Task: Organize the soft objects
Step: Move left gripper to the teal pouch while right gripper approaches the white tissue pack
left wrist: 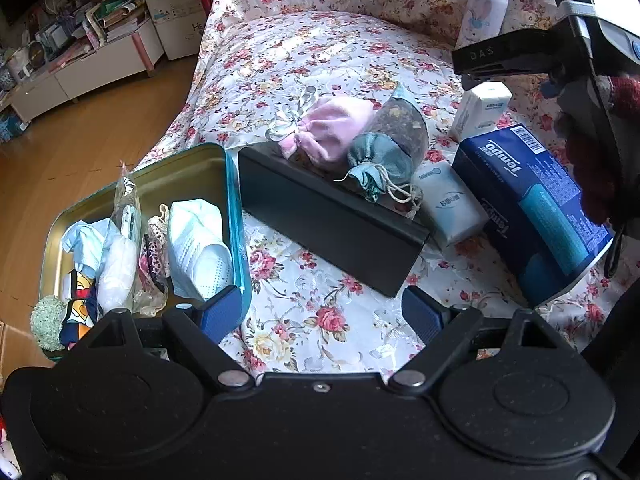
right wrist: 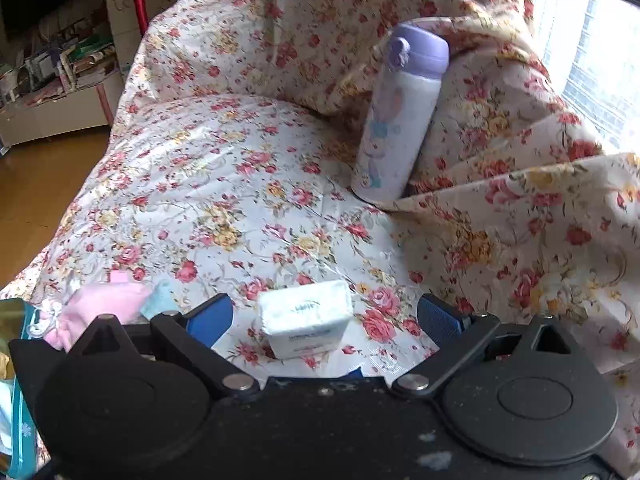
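Tissue pack [right wrist: 306, 318] lies just ahead of the right tongs [right wrist: 324, 316], between their wide, empty jaws, long side across; left tongs [left wrist: 322, 312], equally wide and empty, are farther off.

Blue tissue box [left wrist: 536, 208] partly behind right hand-held gripper [left wrist: 592, 92]; tin [right wrist: 16, 320] cut off.

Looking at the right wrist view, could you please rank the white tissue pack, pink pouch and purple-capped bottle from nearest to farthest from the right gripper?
1. White tissue pack, between the open fingers of the right gripper.
2. Pink pouch, just left.
3. Purple-capped bottle, far back, upright against the cushion.
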The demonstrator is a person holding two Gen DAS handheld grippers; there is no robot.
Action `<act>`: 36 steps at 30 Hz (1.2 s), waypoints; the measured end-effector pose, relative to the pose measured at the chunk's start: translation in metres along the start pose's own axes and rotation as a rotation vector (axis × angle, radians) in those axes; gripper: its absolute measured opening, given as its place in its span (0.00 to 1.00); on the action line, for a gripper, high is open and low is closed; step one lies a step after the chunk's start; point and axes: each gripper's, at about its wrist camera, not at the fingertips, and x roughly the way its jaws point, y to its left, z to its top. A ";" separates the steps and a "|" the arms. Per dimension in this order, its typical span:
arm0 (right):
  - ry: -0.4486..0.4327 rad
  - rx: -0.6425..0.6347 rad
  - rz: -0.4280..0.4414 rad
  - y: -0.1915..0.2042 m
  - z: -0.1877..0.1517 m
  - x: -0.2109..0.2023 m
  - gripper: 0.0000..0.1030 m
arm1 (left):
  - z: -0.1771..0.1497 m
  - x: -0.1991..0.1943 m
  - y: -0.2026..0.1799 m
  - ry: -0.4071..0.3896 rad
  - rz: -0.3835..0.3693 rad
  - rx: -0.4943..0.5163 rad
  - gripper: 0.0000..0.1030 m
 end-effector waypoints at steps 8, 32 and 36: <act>0.040 0.084 -0.040 -0.018 0.001 0.012 0.96 | 0.001 0.000 -0.001 0.005 -0.008 -0.007 0.82; -0.011 0.351 -0.099 -0.081 -0.009 -0.011 0.95 | -0.007 0.004 -0.003 0.034 -0.017 -0.019 0.82; -0.004 0.364 -0.072 -0.081 -0.007 -0.008 0.95 | -0.006 0.006 -0.002 0.040 -0.018 -0.024 0.82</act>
